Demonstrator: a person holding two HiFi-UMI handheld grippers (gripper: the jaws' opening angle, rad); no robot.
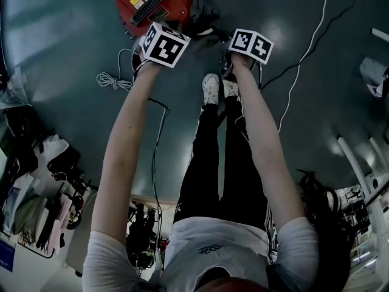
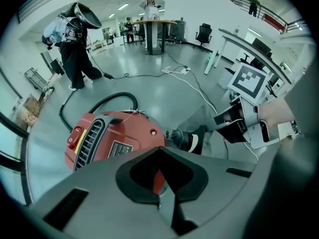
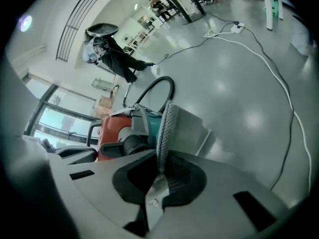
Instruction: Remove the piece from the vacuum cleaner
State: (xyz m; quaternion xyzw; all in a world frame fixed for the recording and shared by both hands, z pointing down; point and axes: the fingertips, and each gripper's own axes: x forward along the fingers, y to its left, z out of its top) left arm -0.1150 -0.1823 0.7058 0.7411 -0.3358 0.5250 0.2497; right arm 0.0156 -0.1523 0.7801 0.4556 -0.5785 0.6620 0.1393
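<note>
Looked straight down at a glossy grey-green floor [image 1: 67,59] with the red vacuum cleaner [image 1: 155,5] at the far end, just beyond both grippers. Plenty of clutter around it: a loose coil of white cord [image 1: 112,79] to the left, a long white cable [image 1: 307,44] snaking off to the right, a black hose [image 2: 113,98] looping behind the vacuum, and a pair of white shoes [image 1: 211,89] planted just near of the grippers. Farther off, spotted a person [image 2: 75,44] in dark clothes and a tall table [image 2: 154,29]. Noticed a stubby black round port [image 2: 185,139] with a pale ring poking out of the vacuum's right side, sitting between the shell and the grey part. Had the right gripper [image 3: 159,176] clamped tight on the piece [image 3: 167,126], right beside the vacuum; couldn't tell if touching it or clear. Thin, flat and grey, seen edge-on with a dotted, mesh-like rim, long axis running up and away from the jaws toward the vacuum, tilted a touch right. Had the left gripper [image 2: 158,183] with fingers drawn together, seemingly pinching a red bit of the shell. Rounded shiny red plastic there, plus a black ribbed vent [image 2: 87,143], a red rocker switch [image 2: 75,137] and a label plate [image 2: 119,148].
</note>
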